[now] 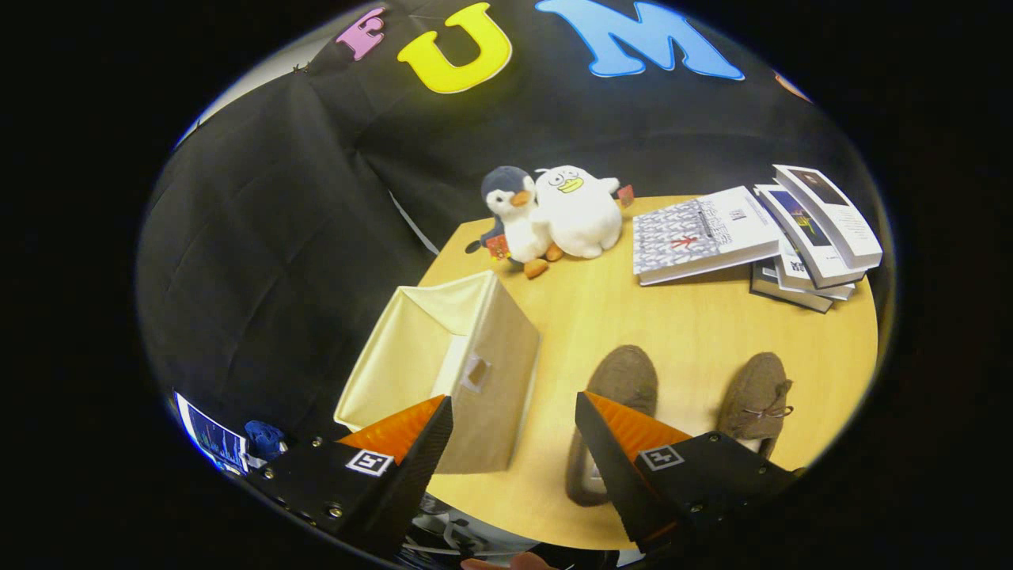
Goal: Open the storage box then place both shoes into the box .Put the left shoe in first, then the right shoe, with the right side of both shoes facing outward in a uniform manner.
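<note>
Gripper view: near shoe [613, 412] partly hidden behind right finger [613, 451]; second shoe [756, 400] farther right. Storage box [491, 372] at left, open, nothing visible inside. Gripper [514, 431] spread wide, holding nothing. Plush toys [554, 214], books [760, 233] on far table [696, 324].

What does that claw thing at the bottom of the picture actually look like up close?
The claw has two wedge-shaped fingers that taper to points and stand apart, open, with nothing between them. Each finger sits on a black block-like mount fixed with small silver screws. On top of each mount is a small square black-and-white marker tag, like a simple printed code. No cables are visible.
</note>
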The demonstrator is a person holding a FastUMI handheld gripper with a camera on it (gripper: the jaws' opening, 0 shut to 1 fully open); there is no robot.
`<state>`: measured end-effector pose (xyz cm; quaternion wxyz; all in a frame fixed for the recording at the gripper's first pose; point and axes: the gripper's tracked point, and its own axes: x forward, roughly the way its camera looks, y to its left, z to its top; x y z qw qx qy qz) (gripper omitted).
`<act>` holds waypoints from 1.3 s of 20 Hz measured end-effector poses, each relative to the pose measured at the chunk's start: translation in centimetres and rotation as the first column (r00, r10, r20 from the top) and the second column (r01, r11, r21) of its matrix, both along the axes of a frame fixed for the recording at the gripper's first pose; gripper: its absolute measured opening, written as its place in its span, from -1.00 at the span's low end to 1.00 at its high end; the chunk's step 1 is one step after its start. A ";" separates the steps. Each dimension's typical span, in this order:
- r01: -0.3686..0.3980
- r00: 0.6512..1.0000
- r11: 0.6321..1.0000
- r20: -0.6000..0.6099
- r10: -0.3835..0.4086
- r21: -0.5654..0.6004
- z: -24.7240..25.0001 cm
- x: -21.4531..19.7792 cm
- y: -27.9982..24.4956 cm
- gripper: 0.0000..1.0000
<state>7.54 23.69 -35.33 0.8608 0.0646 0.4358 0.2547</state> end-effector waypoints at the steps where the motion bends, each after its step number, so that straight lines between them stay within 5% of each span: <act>1: 0.007 1.000 1.000 -0.011 -0.007 -0.020 -0.7 0.0 -1.2 0.94; 11: -0.023 0.992 0.960 -0.126 -0.013 -0.279 -10.9 -0.4 -8.6 0.95; 19: 0.036 0.983 0.942 -0.156 -0.093 -0.333 -14.8 2.8 -9.1 0.82; 21: 0.006 0.984 0.949 -0.165 -0.061 -0.316 -15.4 2.8 -8.3 0.66; 24: 0.001 0.985 0.947 -0.165 -0.056 -0.320 -15.2 2.8 -7.8 -0.74; 26: -0.022 0.983 0.947 -0.181 -0.038 -0.321 -14.9 2.2 -7.4 -0.87</act>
